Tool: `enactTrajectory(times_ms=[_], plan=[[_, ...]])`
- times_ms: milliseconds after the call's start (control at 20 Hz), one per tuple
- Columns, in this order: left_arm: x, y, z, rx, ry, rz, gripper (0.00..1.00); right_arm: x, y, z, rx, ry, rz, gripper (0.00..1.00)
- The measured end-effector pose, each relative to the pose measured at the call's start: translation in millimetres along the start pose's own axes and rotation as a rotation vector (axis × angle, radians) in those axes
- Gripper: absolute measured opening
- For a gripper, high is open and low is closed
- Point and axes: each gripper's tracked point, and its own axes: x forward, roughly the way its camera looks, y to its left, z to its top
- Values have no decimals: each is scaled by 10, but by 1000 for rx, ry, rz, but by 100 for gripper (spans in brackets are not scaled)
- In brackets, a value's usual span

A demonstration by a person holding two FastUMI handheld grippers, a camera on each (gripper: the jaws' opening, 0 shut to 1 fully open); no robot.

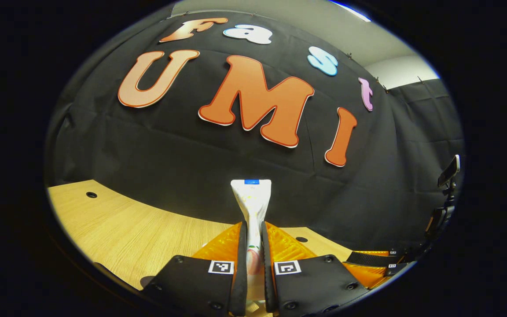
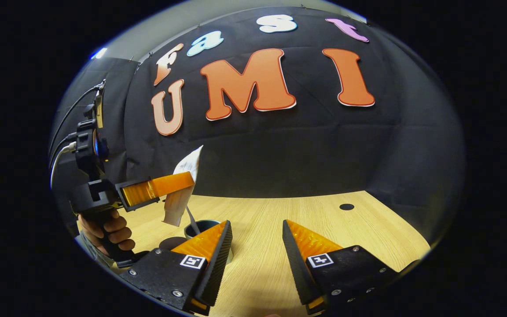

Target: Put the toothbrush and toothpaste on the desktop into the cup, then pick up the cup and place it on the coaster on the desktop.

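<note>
Left tongs (image 1: 253, 251) are pinching the toothpaste (image 1: 252, 200), both fingers pressed flat against the tube's lower body, crimped end sticking up toward 12 o'clock against the wall cloth. In the right gripper view the same left tongs (image 2: 182, 187) are showing at 9 o'clock, a hand (image 2: 106, 231) gripping the handle below them, and the toothpaste (image 2: 183, 189) is hanging tilted off their tips, lifted clear of the table (image 2: 280, 220).

Right tongs (image 2: 255, 246) are standing spread, nothing between them, hovering over bare table.

Just beyond the right tongs' left finger, toward 10 o'clock, the cup (image 2: 203, 229) is sitting on the table, partly hidden by that finger. A thin pale stem is rising out of its mouth; reading that as the toothbrush (image 2: 192, 220) handle, though too little shows to be sure. The tube's lower end is hovering just above and beside the cup's rim, not yet in.

A dark round patch, likely the coaster (image 2: 172, 242), is lying on the table just left of the cup, at about 8 o'clock.

Progress, as a judgement: toothbrush probably in, toothpaste in hand and about to go in, cup not yet moved onto the coaster. Roughly half done.

Writing: small square coded markers on the tongs' bodies; fine print on the tube's face, too small to read. A blue strip across the tube's crimp, no legible brand.
</note>
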Motion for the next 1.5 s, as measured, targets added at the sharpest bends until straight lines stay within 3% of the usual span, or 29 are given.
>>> enactTrajectory(times_ms=[200, 850, 1200, 1300, 1400, 1500], plan=[[104, -8, -118, -27, 14, -1, 19, 14, -81, -53, 8, 6, -11, 70], [351, 34, -510, 20, 92, 0, 19, 98, -187, -168, 32, 29, -29, 70], [283, 13, -542, 56, 97, 6, 20, 58, -156, -154, 23, 25, -34, 70], [248, -12, -460, 68, 71, -6, 22, 53, -153, -141, 25, 24, -37, 69], [184, -64, -285, 87, 21, -24, 18, 40, -119, -124, 34, 21, -31, 70], [155, -109, -333, 116, 29, -30, 22, 31, -70, -117, 34, 19, -22, 69]])
